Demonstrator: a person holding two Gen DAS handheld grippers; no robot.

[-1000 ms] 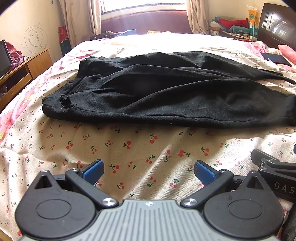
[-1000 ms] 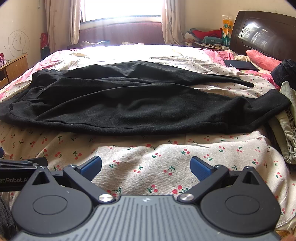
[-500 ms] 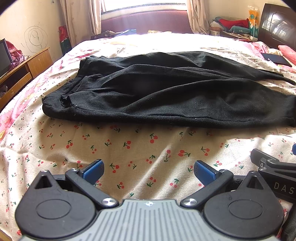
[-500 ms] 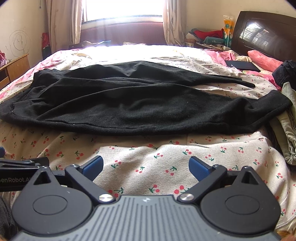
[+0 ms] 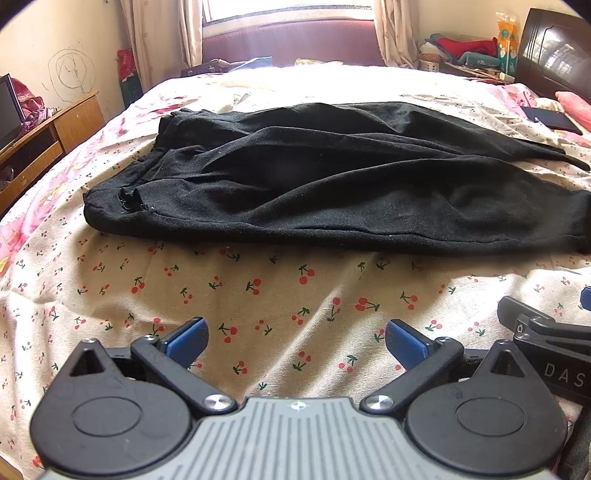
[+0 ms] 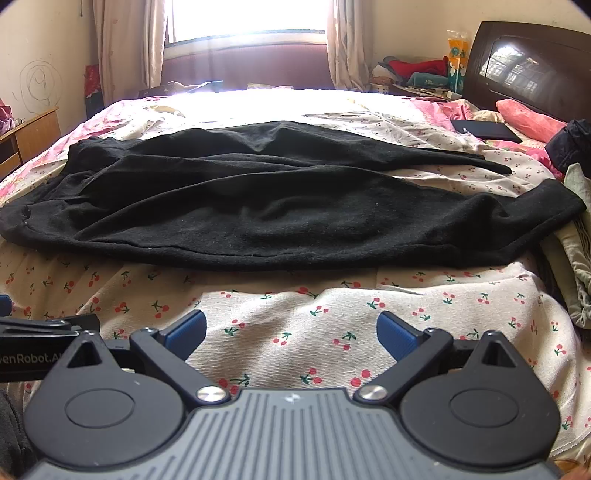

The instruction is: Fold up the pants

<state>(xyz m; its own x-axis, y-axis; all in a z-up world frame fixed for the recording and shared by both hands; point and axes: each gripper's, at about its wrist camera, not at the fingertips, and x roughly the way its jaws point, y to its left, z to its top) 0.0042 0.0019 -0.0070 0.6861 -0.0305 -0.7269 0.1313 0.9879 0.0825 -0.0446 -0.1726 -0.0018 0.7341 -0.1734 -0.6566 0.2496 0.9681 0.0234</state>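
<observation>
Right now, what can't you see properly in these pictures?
- Pants: in the left view the frame's right edge cuts off the leg ends.
- Pants' underside: hidden against the bed in both views.
- Window: glare washes it out in the right view.
- Dark flat thing near the headboard: too small to name.

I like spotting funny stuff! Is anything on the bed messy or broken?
Yes: the black pants lie wrinkled, legs splayed apart, with a small frayed hole at the waistband's near corner.
</observation>
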